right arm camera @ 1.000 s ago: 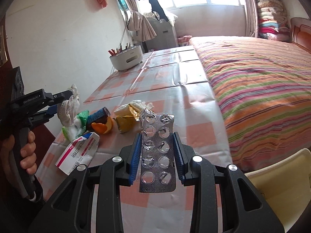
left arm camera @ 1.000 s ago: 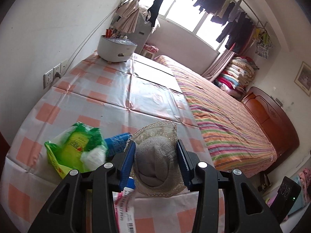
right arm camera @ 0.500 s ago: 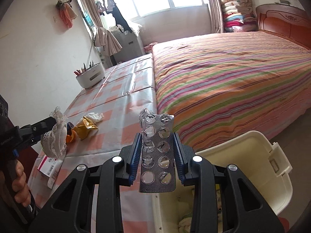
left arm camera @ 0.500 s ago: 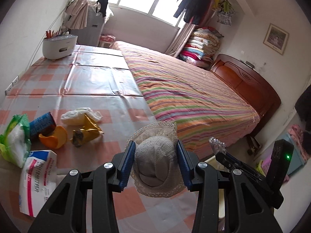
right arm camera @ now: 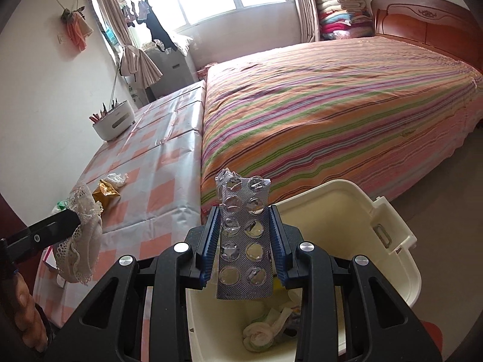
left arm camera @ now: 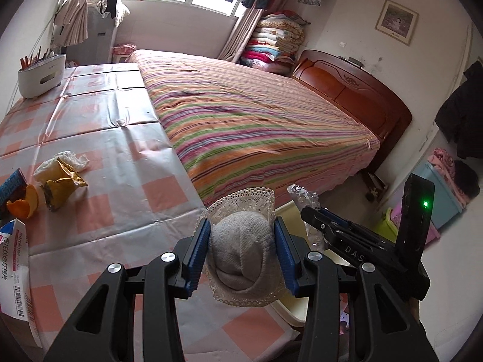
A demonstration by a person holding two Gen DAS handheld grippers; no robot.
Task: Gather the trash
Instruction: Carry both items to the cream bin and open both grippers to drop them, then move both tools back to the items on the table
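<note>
My left gripper (left arm camera: 241,250) is shut on a rolled grey sock with a lace cuff (left arm camera: 241,253), held above the table's near corner; the sock also shows in the right wrist view (right arm camera: 81,235). My right gripper (right arm camera: 245,244) is shut on an empty silver blister pack (right arm camera: 244,241), held over the open cream bin (right arm camera: 386,229), which has crumpled trash at its bottom. The right gripper shows in the left wrist view (left arm camera: 317,214), just right of the sock. A yellow wrapper (left arm camera: 60,184), a white tissue (left arm camera: 71,160), an orange peel (left arm camera: 24,205) and a medicine box (left arm camera: 15,262) lie on the checked table (left arm camera: 120,150).
A striped bed (left arm camera: 256,120) adjoins the table's right side. A white pen holder (left arm camera: 40,74) stands at the table's far end. A blue box (left arm camera: 443,187) sits on the floor at the right. The bin's rim (left arm camera: 286,211) is beside the table's corner.
Both grippers have swung right, away from the trash pile on the table. The right gripper now holds the blister pack over the bin; the left has come closer to the bin with the sock.
</note>
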